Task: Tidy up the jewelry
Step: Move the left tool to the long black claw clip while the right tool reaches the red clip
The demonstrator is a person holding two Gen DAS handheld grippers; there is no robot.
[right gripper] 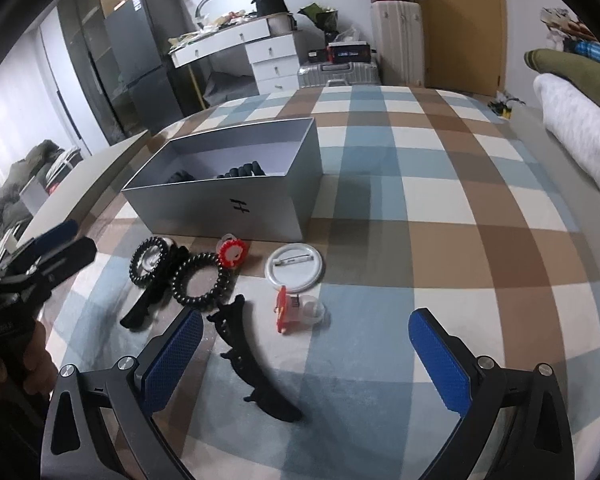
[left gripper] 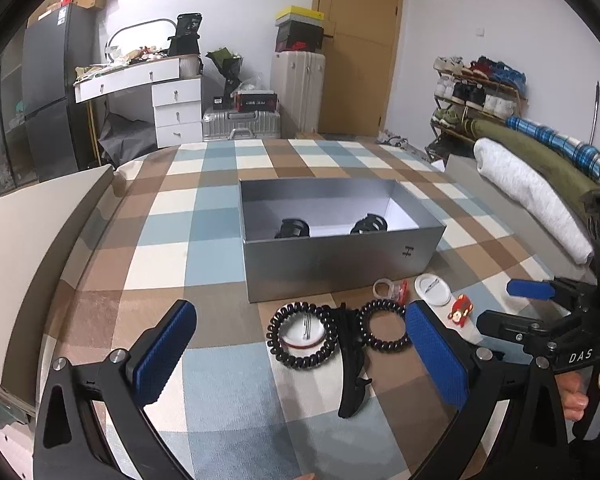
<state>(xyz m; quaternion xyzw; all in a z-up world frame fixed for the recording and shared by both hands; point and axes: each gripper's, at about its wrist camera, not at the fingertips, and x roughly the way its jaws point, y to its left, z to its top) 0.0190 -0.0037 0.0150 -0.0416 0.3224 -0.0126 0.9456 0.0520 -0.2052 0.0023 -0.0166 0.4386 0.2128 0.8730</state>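
Observation:
A silver open box [left gripper: 332, 258] [right gripper: 220, 204] stands on the checked cloth and holds two black hair clips [left gripper: 293, 229] [left gripper: 369, 224]. In front of it lie two black coil hair ties [left gripper: 302, 336] [left gripper: 384, 326] [right gripper: 150, 258] [right gripper: 202, 280], two long black banana clips [left gripper: 352, 364] [right gripper: 252, 360] [right gripper: 152, 300], a white round pin badge [left gripper: 432, 288] [right gripper: 295, 269], a red charm [left gripper: 460, 310] [right gripper: 288, 308] and a red and clear ring piece [left gripper: 388, 289] [right gripper: 232, 254]. My left gripper [left gripper: 300, 360] is open and empty above the hair ties. My right gripper [right gripper: 306, 354] is open and empty above a banana clip.
The checked cloth [left gripper: 204, 208] covers a bed. Rolled blankets [left gripper: 540, 184] [right gripper: 580, 120] lie along its right side. A beige lid or board [left gripper: 32, 248] lies at the left edge. A dresser, suitcases and a shoe rack stand behind.

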